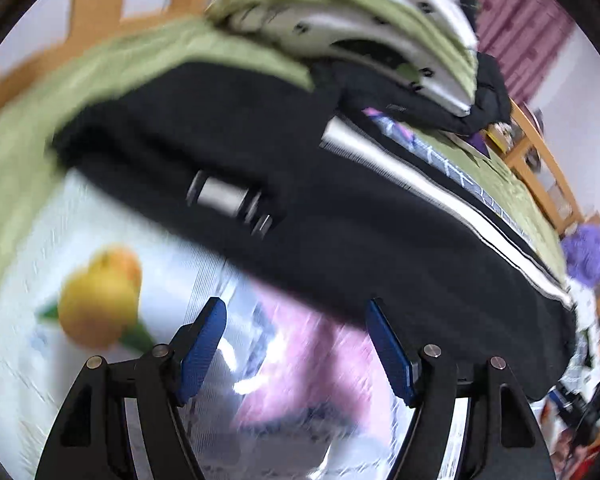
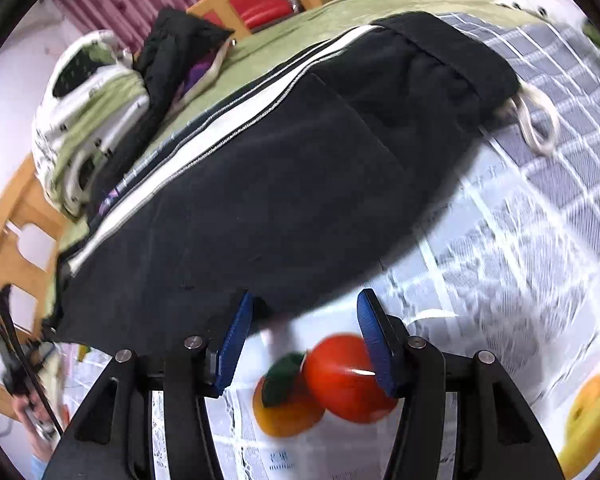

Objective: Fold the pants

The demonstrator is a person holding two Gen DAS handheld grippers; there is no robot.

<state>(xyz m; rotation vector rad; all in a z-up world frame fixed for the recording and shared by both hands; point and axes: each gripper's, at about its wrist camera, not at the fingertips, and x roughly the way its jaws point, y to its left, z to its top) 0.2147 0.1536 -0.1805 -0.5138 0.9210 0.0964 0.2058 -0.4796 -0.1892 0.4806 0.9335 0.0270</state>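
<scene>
Black pants (image 1: 340, 216) with a white side stripe (image 1: 440, 192) lie flat on a fruit-print tablecloth (image 1: 100, 360). In the right wrist view the pants (image 2: 280, 184) show their waistband and a white drawstring (image 2: 536, 120) at the upper right. My left gripper (image 1: 296, 320) is open, its blue pads just short of the pants' near edge, holding nothing. My right gripper (image 2: 304, 312) is open too, its left fingertip (image 2: 242, 312) at the pants' near edge, over printed fruit.
A pile of green and white bedding (image 1: 340, 20) and a black garment (image 2: 176, 48) sit at the far end of the green sheet (image 2: 300, 36). Wooden rails (image 1: 540, 152) edge the surface. A purple plush toy (image 1: 588, 252) lies at the right.
</scene>
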